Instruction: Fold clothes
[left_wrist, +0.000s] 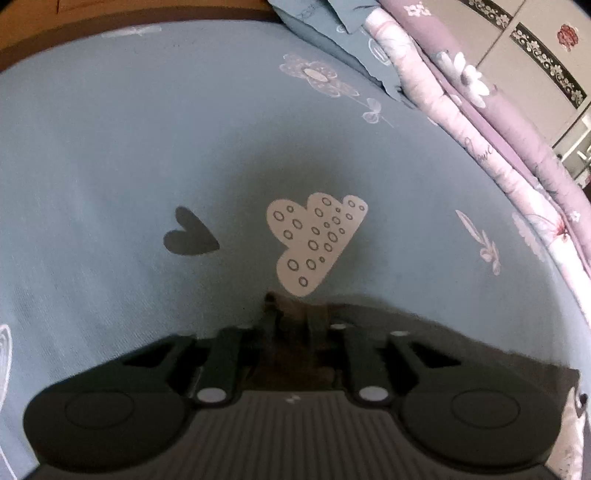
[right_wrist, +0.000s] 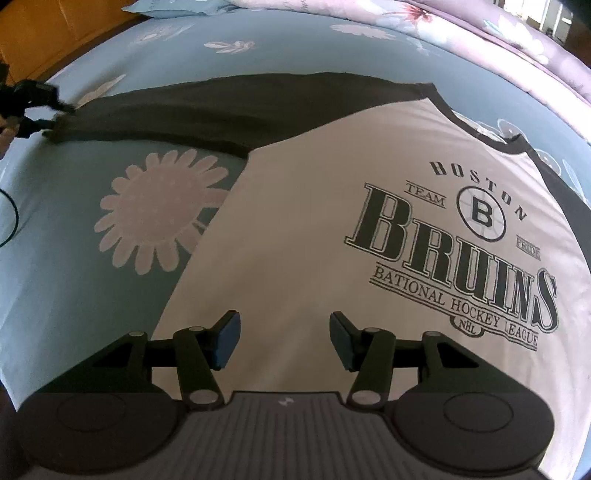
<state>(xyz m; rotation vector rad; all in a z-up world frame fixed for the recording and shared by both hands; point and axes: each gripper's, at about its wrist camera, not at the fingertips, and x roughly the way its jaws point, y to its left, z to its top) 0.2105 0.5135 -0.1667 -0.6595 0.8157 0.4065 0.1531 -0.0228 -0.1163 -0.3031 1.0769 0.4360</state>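
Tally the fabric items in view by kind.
Shirt: 1, white body, black sleeves
Blue bedsheet: 1
Blue pillow: 1
Purple floral quilt: 1
Total: 4

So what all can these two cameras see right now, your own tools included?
shirt: one, white with black sleeves and Boston Bruins print, spread flat on the bed
bedsheet: one, light blue with pale flower prints, under the shirt
quilt: one, pink-purple floral, folded along the bed's edge
pillow: one, blue, beside the quilt
cupboard: one, pale with black patterned bands, behind the quilt
left gripper: one, black, pinched on the end of a black sleeve
right gripper: one, black with blue pads, open above the shirt's white part
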